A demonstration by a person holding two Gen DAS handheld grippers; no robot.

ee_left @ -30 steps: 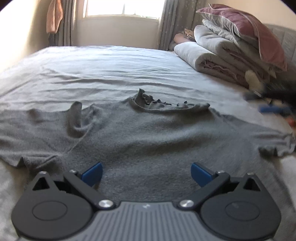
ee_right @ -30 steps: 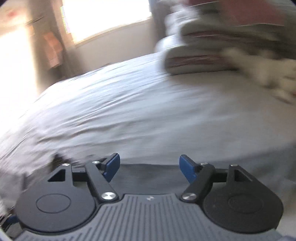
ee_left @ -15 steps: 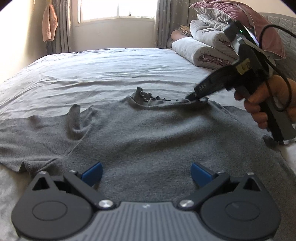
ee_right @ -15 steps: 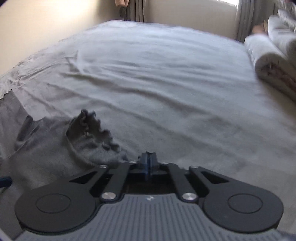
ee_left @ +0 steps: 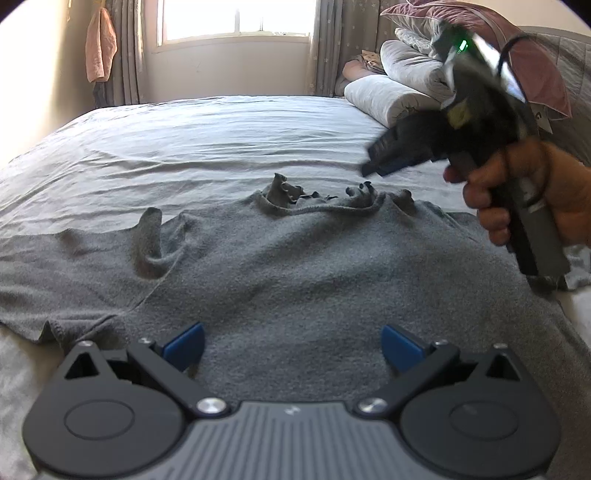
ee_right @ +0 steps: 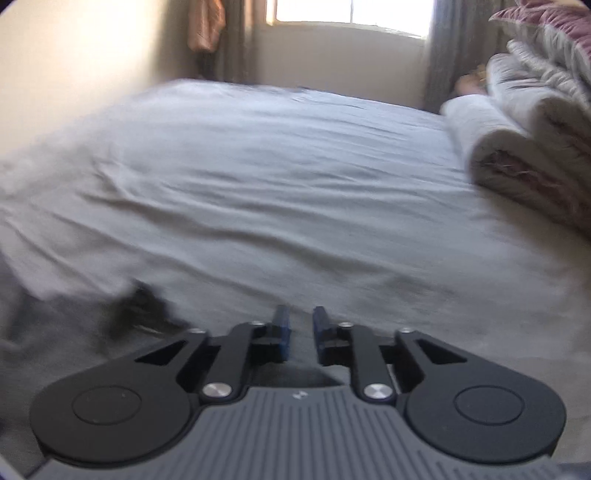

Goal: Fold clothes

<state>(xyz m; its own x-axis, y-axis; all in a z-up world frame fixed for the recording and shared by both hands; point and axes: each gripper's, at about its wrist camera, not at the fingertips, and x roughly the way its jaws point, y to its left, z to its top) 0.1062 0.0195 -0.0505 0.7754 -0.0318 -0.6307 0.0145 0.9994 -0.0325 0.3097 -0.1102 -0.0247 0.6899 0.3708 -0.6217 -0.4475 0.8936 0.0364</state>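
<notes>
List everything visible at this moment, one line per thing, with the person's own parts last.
sweater: one, grey, spread flat on the bed, ruffled neckline away from the left gripper
bed sheet: one, pale grey, wrinkled, covers the bed
folded bedding: one stack, white and grey, far right of the bed
pillow: one, mauve, on top of the stack
curtains: grey, both sides of the window
window: one, bright, far wall
cloth: one, pink, hanging left of the window
left gripper: open, over the sweater's hem
right gripper: slightly open, empty, above the neckline
hand: one, holds the right gripper's handle
</notes>
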